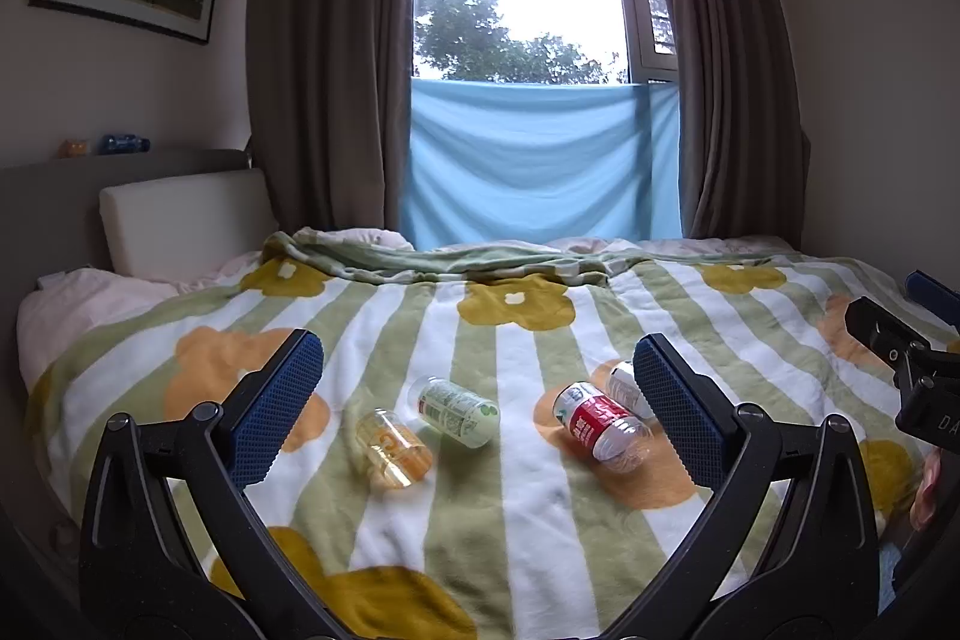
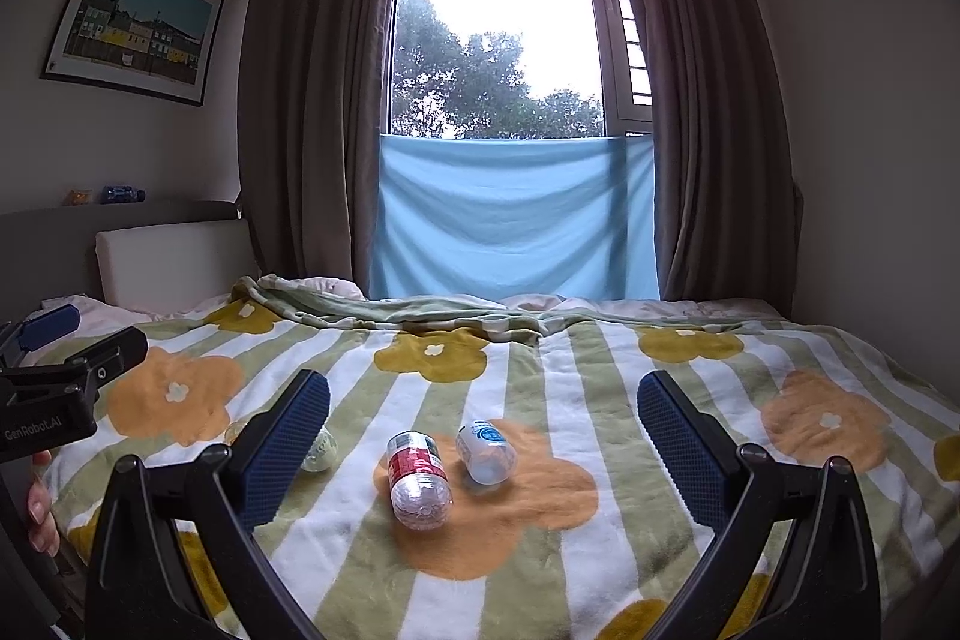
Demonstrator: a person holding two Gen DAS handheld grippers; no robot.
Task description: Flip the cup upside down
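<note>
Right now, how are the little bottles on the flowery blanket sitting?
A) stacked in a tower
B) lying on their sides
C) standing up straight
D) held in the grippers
B: the red-label bottle, the green-label bottle and the orange cup all lie tipped over on the blanket, and both grippers are open and hold nothing.
</note>
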